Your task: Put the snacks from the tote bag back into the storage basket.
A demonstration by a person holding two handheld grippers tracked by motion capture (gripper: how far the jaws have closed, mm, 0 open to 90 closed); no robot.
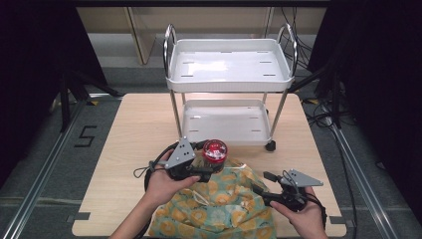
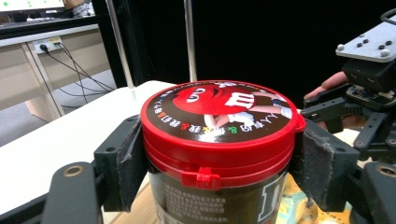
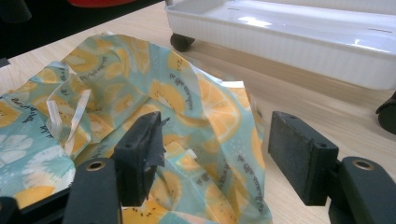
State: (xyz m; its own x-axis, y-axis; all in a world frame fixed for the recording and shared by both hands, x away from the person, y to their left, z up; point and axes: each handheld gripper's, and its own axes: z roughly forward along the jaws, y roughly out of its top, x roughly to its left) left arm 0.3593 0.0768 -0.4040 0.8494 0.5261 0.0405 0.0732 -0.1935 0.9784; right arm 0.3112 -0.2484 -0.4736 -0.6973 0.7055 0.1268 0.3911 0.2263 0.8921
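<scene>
Nearest, right gripper (image 1: 268,188) with jaws spread at the edge of the orange-print drawstring bag (image 1: 219,206), gripping nothing. Beyond, left gripper (image 2: 219,158) clamped under the red lid of the M&M's jar (image 1: 214,155), above the bag's far edge. Best kept upright, lifted clear before heading to the white trolley (image 1: 229,87).

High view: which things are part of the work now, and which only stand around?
In use:
- candy jar, clamped in the left gripper
- orange-print bag
- right gripper, jaws apart over the bag

Standing by:
- white cart
- table
</scene>
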